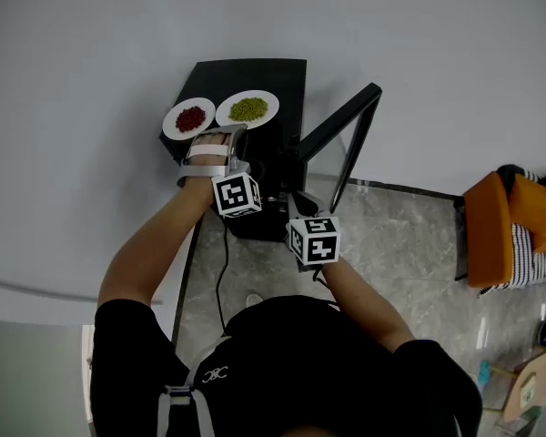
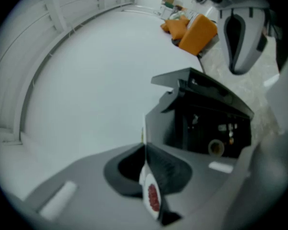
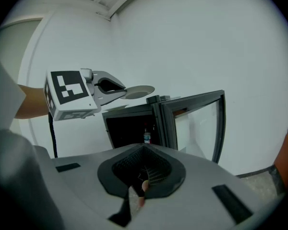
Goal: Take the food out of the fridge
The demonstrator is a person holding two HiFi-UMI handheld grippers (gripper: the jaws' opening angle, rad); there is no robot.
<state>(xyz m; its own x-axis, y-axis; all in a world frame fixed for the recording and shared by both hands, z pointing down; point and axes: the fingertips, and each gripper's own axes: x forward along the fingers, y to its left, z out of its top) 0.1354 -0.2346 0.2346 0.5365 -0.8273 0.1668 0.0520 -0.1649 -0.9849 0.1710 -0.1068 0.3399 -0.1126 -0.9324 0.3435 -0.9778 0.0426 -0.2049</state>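
A small black fridge (image 1: 255,167) stands against the wall with its glass door (image 1: 346,144) swung open. On its top lies a white plate of green food (image 1: 247,109). Beside it is a white plate of red food (image 1: 189,118), and my left gripper (image 1: 214,135) is shut on its rim. In the left gripper view this plate (image 2: 152,198) shows edge-on between the jaws. In the right gripper view it (image 3: 138,91) hangs just above the fridge top. My right gripper (image 1: 294,206) is shut in front of the open fridge (image 3: 134,128), where a small bottle (image 3: 147,137) stands inside.
The open door (image 3: 197,123) juts out to the right of the fridge opening. A black cable (image 1: 223,271) runs down in front of the fridge. An orange seat with striped cloth (image 1: 510,230) stands on the stone floor at the right.
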